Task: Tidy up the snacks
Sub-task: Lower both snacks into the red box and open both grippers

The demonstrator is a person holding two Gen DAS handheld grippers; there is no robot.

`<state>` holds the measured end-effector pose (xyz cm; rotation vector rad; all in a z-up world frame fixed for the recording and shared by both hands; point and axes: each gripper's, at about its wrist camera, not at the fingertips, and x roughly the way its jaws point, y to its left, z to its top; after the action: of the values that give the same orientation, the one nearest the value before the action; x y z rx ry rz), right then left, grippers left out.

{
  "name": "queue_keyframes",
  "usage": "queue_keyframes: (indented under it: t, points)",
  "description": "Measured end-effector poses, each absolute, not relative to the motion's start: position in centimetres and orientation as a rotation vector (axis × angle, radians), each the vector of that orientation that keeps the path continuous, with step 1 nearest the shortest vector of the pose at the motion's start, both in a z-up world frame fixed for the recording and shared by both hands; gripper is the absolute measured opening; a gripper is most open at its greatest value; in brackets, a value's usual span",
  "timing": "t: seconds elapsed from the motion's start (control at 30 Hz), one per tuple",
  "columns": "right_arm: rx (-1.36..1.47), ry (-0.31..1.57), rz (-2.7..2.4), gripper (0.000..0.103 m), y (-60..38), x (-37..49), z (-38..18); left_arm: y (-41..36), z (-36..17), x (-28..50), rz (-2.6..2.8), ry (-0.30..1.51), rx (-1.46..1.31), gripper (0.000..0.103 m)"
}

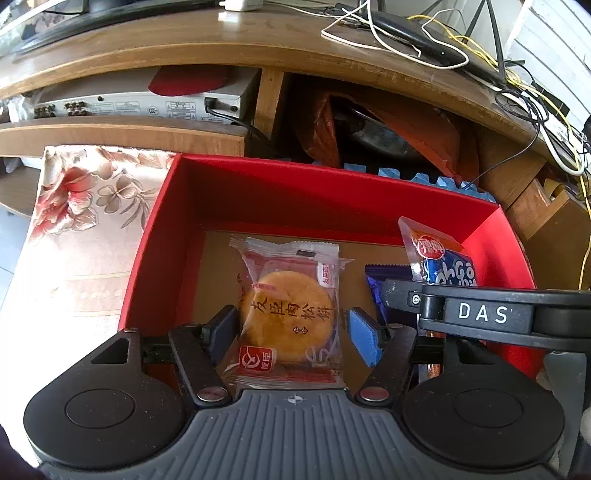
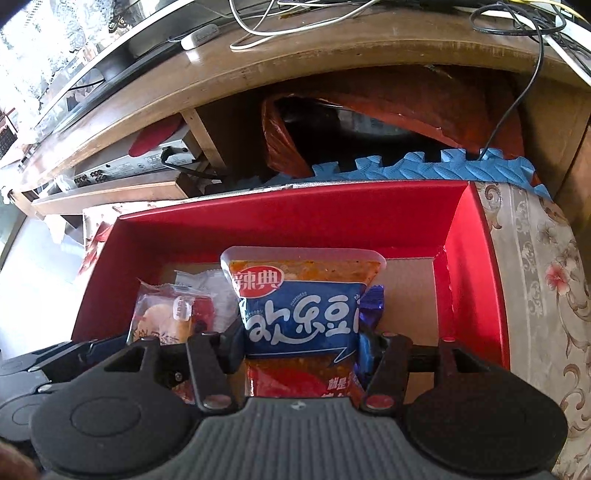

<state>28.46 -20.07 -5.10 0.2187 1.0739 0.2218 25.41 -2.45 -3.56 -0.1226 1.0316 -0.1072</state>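
A red box [image 1: 258, 192] with a cardboard floor sits on a flowered cloth. In the left wrist view my left gripper [image 1: 291, 328] is open inside the box, its pads either side of a wrapped round pastry [image 1: 288, 310]; the right pad stands apart from the wrapper. In the right wrist view my right gripper [image 2: 301, 343] is shut on a blue and red snack pouch [image 2: 299, 314], held upright in the box [image 2: 476, 280]. A purple wrapper [image 2: 371, 299] lies behind the pouch. The pouch [image 1: 443, 258] and purple wrapper [image 1: 384, 284] also show at the right of the left view.
The flowered cloth [image 1: 81, 229] covers the surface around the box. Behind stands a wooden TV cabinet [image 1: 221, 48] with a silver player [image 1: 140, 105], an orange bag [image 1: 388, 122], loose cables [image 1: 388, 33] and a blue foam mat edge [image 2: 424, 166].
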Motion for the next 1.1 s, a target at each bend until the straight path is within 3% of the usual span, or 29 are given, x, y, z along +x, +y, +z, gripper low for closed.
queue_keyframes:
  t: [0.17,0.3,0.83,1.1]
  points:
    - [0.223,1.067,0.217,0.060,-20.2,28.3,-4.8,-2.4,-3.2,25.3,-0.112,1.026,-0.130,0.076]
    - [0.238,1.059,0.214,0.062,-20.6,28.1,-4.4,-2.5,-2.5,25.0,-0.096,1.001,-0.107,0.085]
    - [0.281,0.989,0.220,0.069,-21.1,27.5,-2.2,-1.4,-0.7,24.6,-0.078,0.961,-0.164,0.086]
    - [0.306,0.927,0.239,0.081,-21.3,27.5,-0.9,-1.6,-0.2,24.5,-0.084,0.943,-0.172,0.087]
